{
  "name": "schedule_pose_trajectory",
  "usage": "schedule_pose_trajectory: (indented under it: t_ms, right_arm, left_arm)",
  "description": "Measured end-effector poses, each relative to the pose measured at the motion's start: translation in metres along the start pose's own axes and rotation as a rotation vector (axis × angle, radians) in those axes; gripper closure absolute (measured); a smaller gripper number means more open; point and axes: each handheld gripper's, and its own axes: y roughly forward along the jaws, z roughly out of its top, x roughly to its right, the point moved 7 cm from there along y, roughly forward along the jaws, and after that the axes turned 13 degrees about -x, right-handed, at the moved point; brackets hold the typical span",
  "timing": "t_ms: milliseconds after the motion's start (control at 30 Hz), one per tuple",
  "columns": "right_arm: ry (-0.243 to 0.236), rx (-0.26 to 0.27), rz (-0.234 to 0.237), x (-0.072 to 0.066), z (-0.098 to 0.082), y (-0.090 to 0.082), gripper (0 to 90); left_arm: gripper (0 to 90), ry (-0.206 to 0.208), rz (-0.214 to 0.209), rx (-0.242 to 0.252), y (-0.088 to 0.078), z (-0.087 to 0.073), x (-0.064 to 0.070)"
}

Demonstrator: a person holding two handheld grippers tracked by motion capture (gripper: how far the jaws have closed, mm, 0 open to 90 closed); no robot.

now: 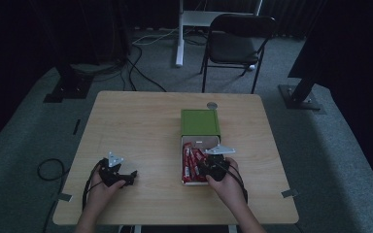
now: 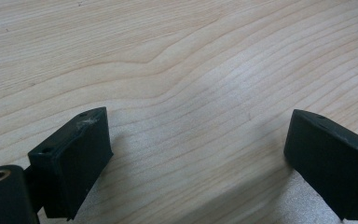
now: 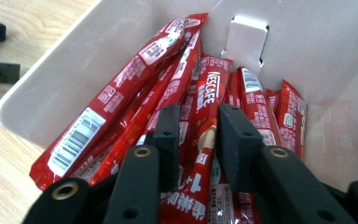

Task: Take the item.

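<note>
A white tray [image 1: 194, 142] slides out of a green box sleeve [image 1: 200, 122] at the table's middle right, and several red coffee sticks [image 1: 190, 165] lie in it. My right gripper [image 3: 199, 114] reaches into the tray [image 3: 74, 70]. Its two jaws stand on either side of one red Nescafe stick [image 3: 209, 88], and the pads touch its edges. In the high view the right gripper [image 1: 201, 167] is over the tray's near end. My left gripper [image 1: 132, 175] rests on the table at the front left. It [image 2: 198, 123] is open, with bare wood [image 2: 168, 56] between its jaws.
A small round grey disc [image 1: 212, 105] lies on the table just behind the green sleeve. Beyond the table stand a black chair [image 1: 238, 41] and a white stand [image 1: 179, 34]. Cables trail over the carpet at the left [image 1: 48, 170].
</note>
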Motion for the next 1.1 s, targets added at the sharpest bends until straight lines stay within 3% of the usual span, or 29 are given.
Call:
schedule_pose_trajectory:
  t_ms: [100,300,1100]
  right_arm:
    - [0.011,0.002,-0.019,0.003,0.001,0.0,79.4]
    - [0.007,0.012,-0.034,0.005,0.001,-0.006,81.7]
    - [-0.015,0.155,0.053,-0.002,0.018,-0.054,82.2]
  left_arm:
    - [8.2,0.0,0.0,0.0,0.0,0.0,0.0]
    - [8.1,0.001,0.0,0.0,0.0,0.0,0.0]
    - [8.2,0.0,0.0,0.0,0.0,0.0,0.0]
